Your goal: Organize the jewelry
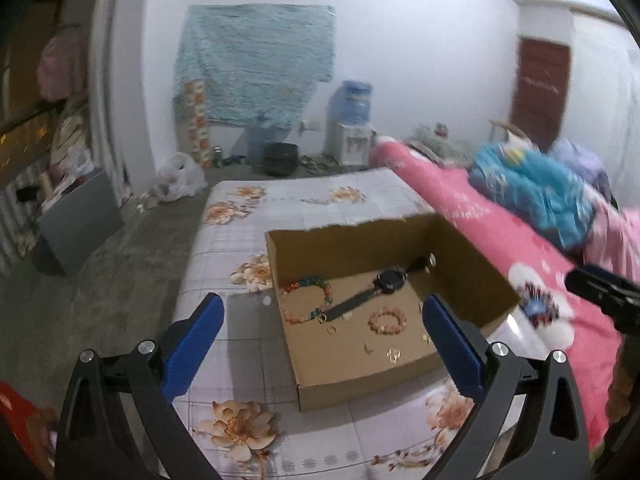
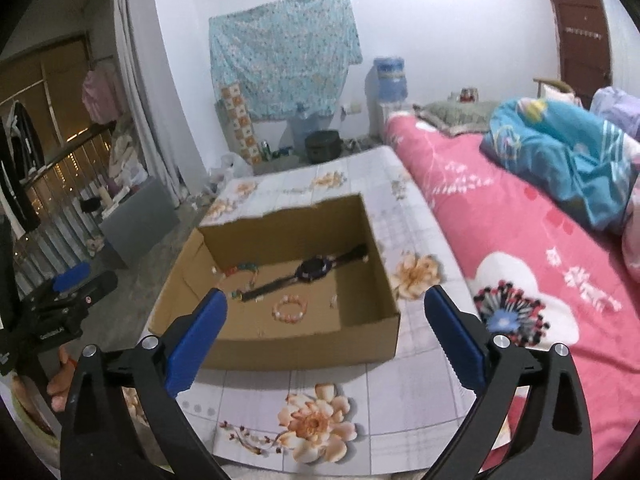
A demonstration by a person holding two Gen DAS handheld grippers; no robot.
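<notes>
Left wrist view, nearest first: the left gripper [image 1: 322,330] hangs with its blue fingers [image 1: 194,346] spread wide and nothing between them, above the near edge of an open cardboard box [image 1: 360,390] that sits on a floral tablecloth [image 1: 240,428]. The jewelry lies loose on the box floor. Toward 5 o'clock are small gold pieces [image 1: 392,356], probably earrings or charms, though they are too blurred to name. At the centre lies a pink bead bracelet [image 1: 387,320]. At 9 o'clock a multicoloured bead bracelet [image 1: 310,298] curls against the left wall, and a black wristwatch [image 1: 390,282] stretches diagonally from there toward the far corner at 1 o'clock.

From the right wrist view the right gripper [image 2: 326,332] is likewise fully parted and empty, held over the box's near wall with the same watch and pink bracelet ahead of it. Beyond the box, at 3 o'clock, runs a pink bedspread [image 2: 520,240].

With everything already inside the box and both tools bare, I judge this to be a pause between placements, or the close of the job. If anything is left to sort, the next move calls for finding it outside the box, lowering one open gripper over it and closing gently, since beads and thin bands slip easily.
</notes>
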